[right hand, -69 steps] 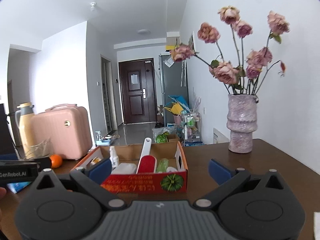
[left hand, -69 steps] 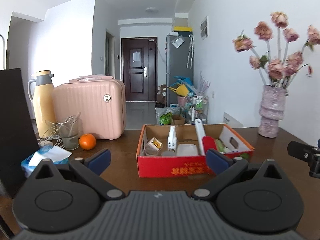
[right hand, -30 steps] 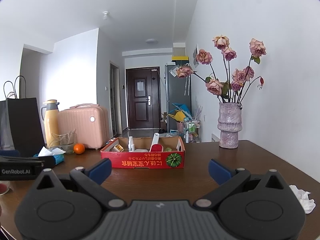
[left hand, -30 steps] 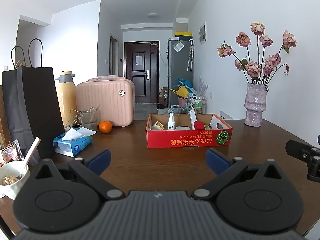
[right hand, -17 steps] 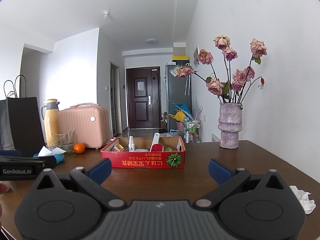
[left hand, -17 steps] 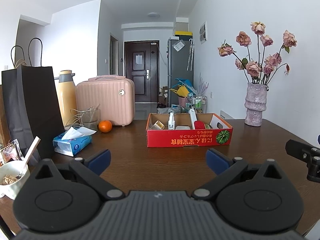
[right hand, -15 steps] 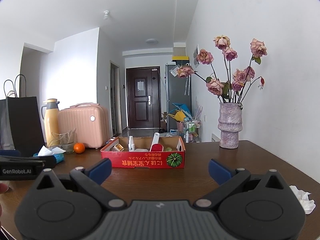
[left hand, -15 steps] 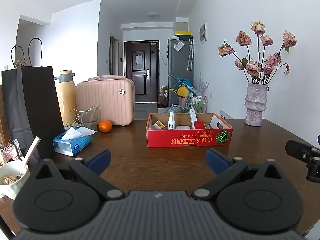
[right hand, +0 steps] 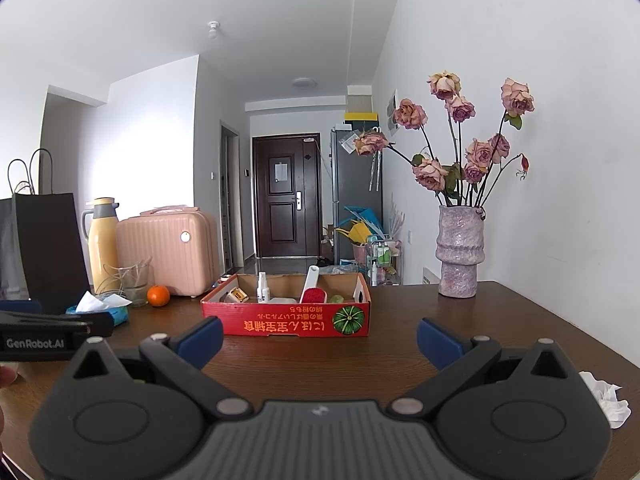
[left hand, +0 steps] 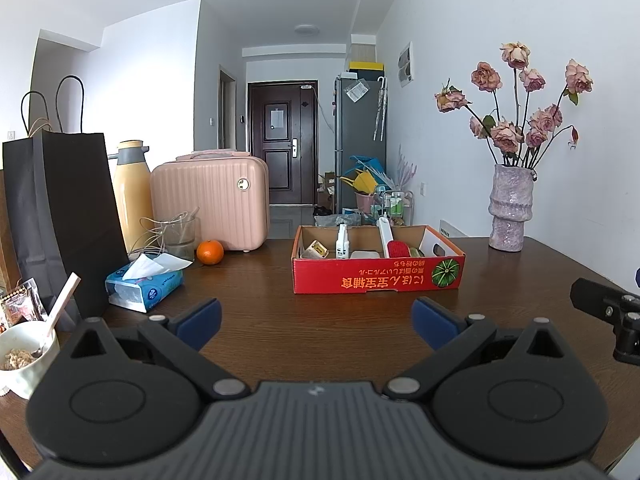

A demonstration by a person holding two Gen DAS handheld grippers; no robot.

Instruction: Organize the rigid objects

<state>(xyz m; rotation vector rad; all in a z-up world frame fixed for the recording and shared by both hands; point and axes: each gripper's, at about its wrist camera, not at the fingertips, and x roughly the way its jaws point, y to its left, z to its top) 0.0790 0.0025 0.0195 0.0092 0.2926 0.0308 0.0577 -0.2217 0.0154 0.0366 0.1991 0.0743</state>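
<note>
Our left gripper (left hand: 316, 316) and right gripper (right hand: 320, 334) both gape wide, empty, hovering over the dark brown wooden table (left hand: 280, 320). Ahead, mid-table, well apart from both, sits the red cardboard box with a pumpkin print (left hand: 378, 276). In it stand a small white spray bottle (left hand: 342, 242) and a white-handled red brush (left hand: 390, 240). We judge these light, stiff, somewhat slick plastic; we'd pinch the bottle at its body, the brush on its upright handle.
</note>
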